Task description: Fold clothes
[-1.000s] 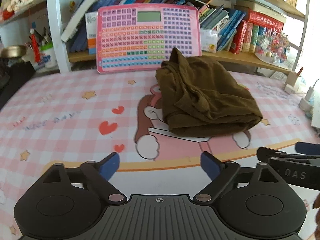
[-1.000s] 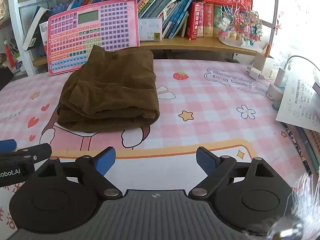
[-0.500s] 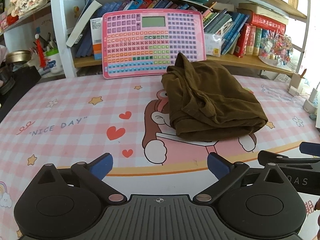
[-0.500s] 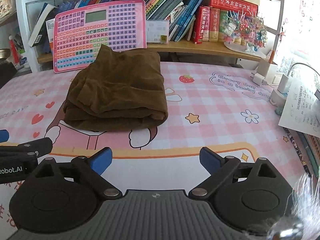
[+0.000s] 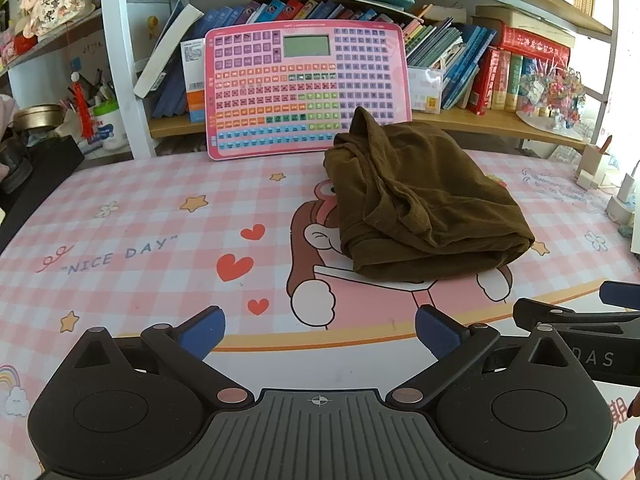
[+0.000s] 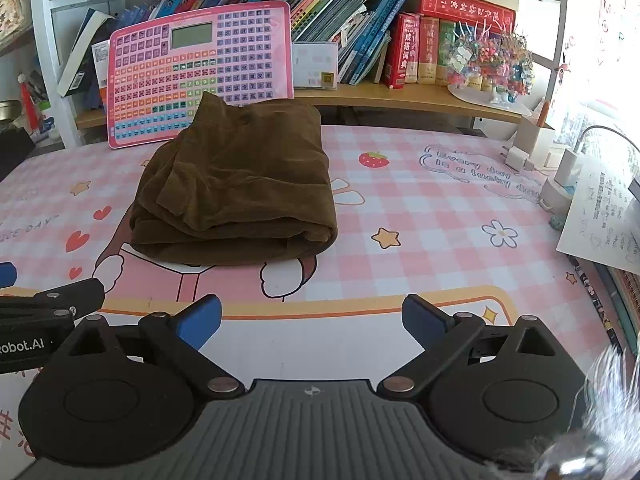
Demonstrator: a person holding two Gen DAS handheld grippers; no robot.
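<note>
Left wrist view looks down over the left hand-held gripper [image 5: 318, 330], its blue pads spread wide with nothing between them, only the pink checked counter [image 5: 132, 216] below. A folded brown garment [image 5: 420, 204] lies further back on the counter, right of centre, over a cartoon bear print and well clear of the fingers. Its far edge rises against a pink keyboard toy [image 5: 304, 88] that leans on a bookshelf [image 5: 460, 116]. From the right wrist view, the right hand-held gripper [image 6: 312, 318] also stands apart from the garment [image 6: 240, 184], which lies ahead and to its left; its jaws are opening, empty. A sheet of paper [image 6: 604, 216] and white chargers [image 6: 568, 164] sit at the counter's right edge. Each gripper's tip shows at the margin of the other's view.
</note>
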